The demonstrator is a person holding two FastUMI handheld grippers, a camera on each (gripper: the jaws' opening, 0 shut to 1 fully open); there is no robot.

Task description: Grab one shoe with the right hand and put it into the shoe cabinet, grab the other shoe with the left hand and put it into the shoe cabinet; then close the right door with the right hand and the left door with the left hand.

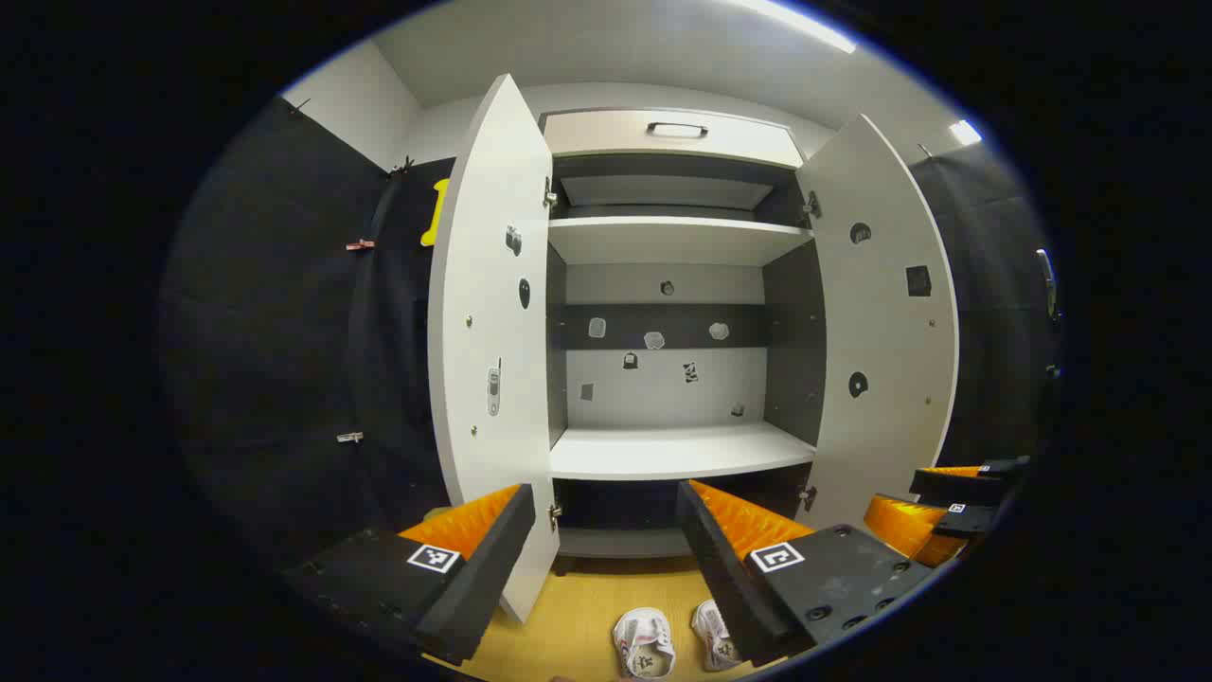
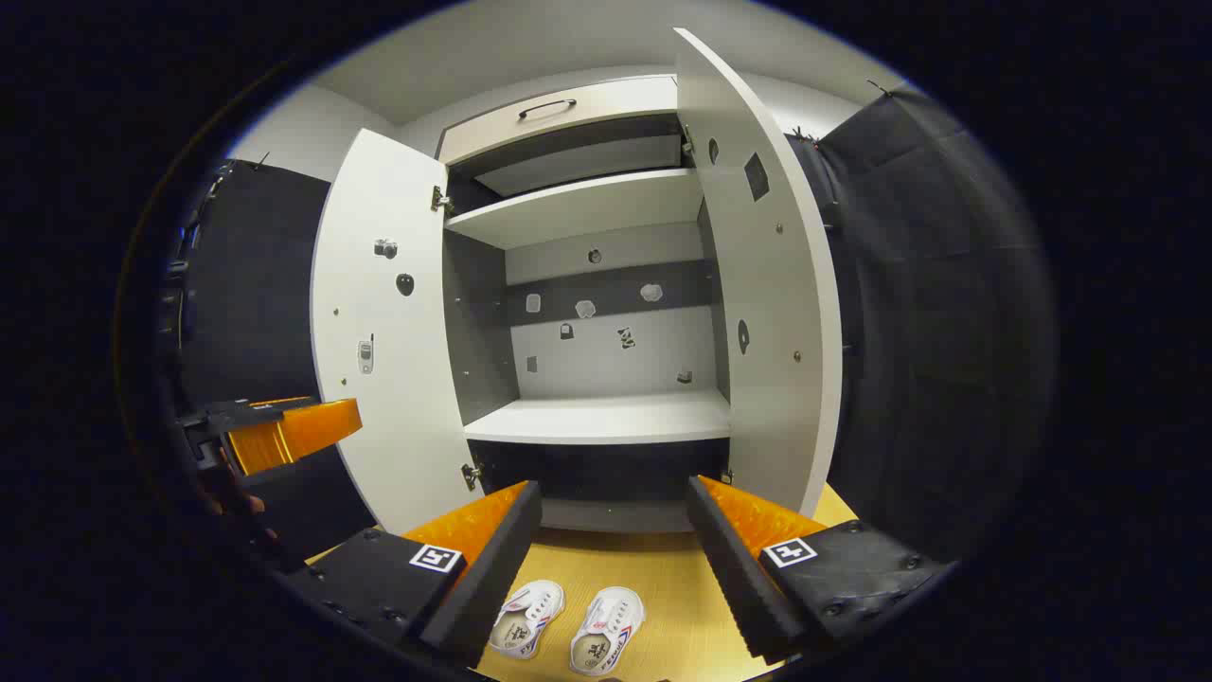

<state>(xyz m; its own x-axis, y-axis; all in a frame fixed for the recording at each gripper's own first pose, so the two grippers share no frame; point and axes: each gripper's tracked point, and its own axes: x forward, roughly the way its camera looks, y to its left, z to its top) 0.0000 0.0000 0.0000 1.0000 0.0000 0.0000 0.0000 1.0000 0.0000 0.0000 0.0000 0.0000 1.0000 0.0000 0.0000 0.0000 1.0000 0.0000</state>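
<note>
On the floor before the shoe cabinet (image 2: 587,313), both shoes (image 2: 568,625) lie untouched, its doors wide, while the left tool (image 1: 606,549) and right tool (image 2: 615,549) hover agape and empty, every step remaining.

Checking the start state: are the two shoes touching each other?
Apart. The right gripper view shows bare floor between the left shoe and the right shoe.

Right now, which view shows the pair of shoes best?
The right gripper view: both shoes lie whole on the wooden floor between the open right gripper's fingers, toes toward the shoe cabinet. In the left gripper view the shoes sit at the bottom edge, one partly hidden behind a finger.
</note>
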